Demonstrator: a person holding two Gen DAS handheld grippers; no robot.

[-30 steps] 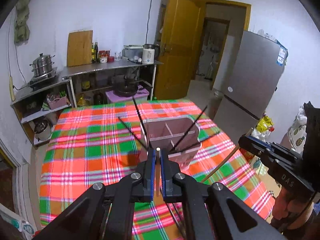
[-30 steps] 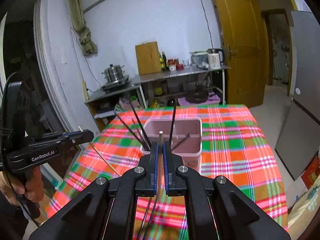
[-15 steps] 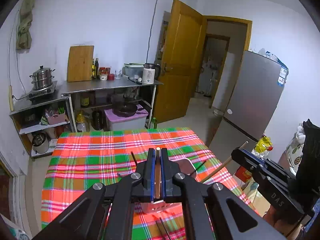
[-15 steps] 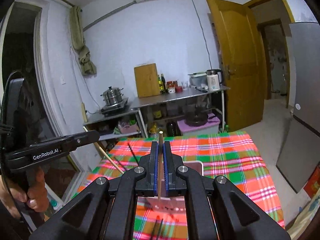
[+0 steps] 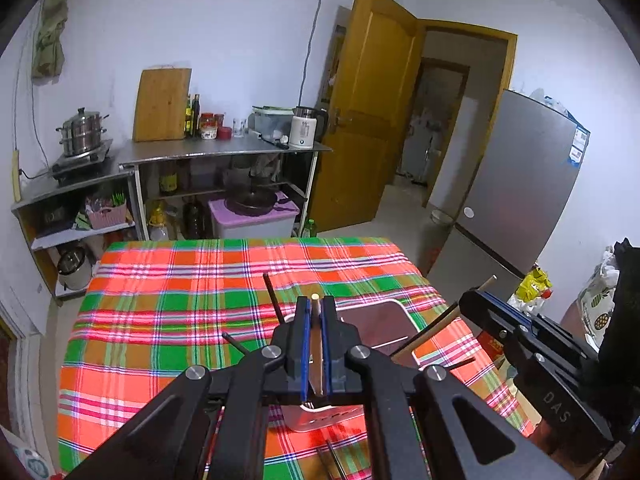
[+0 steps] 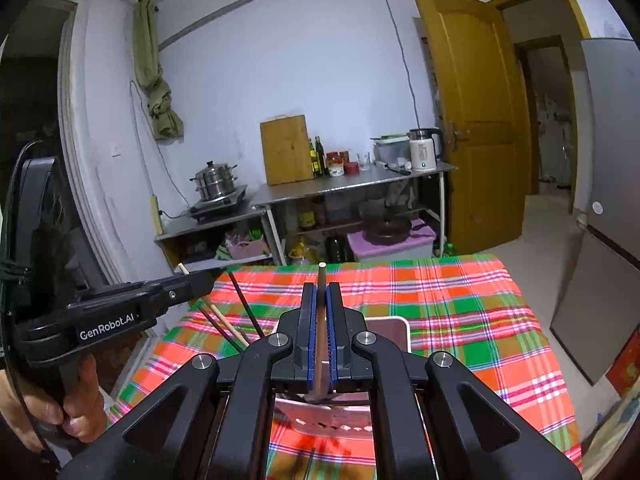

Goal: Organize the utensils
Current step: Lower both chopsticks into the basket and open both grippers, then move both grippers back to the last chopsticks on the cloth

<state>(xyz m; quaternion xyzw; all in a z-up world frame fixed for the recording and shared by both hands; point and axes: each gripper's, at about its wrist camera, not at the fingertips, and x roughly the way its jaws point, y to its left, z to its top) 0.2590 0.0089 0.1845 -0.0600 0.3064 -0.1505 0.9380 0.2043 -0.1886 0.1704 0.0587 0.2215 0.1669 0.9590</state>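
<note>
Wooden chopstick (image 5: pixel 316 344) between hand-held gripper (image 5: pixel 316 312) pads

Both views are evenly lit by soft indoor light with a cool bluish cast on the white wall (image 5: pixel 240 40). Black vignette fills the corners, and the fisheye bends the door (image 6: pixel 480 140) and fridge (image 5: pixel 528 184) near the edges. The plaid tablecloth (image 5: pixel 180 300) looks oversaturated. Focus is fairly sharp; shadows are faint.
</note>
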